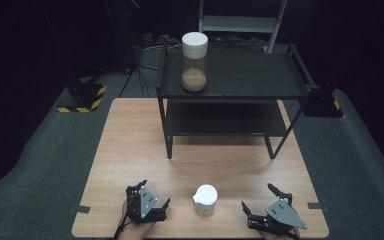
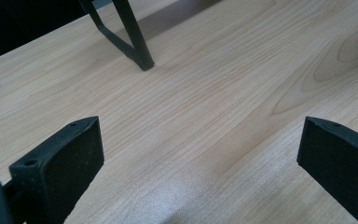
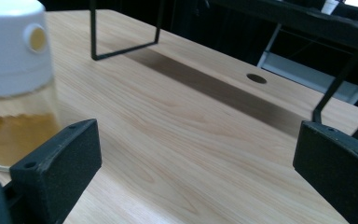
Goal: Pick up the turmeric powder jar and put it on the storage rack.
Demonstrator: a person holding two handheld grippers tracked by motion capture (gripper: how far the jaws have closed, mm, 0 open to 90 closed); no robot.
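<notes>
small jar (image 1: 205, 200) with white lid, upright on table (image 1: 130, 150) near front edge, between both grippers, touched by neither. left gripper (image 1: 152, 200) just beside it, jaws wide apart over bare wood. right gripper (image 1: 262, 200) on other side, jaws apart too. tall jar (image 1: 194, 61) on black shelf (image 1: 250, 75), well apart.

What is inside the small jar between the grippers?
The small jar holds a yellowish-brown fill, seen through its clear wall in the right gripper view. The white lid covers the top, so its surface is hidden.
</notes>
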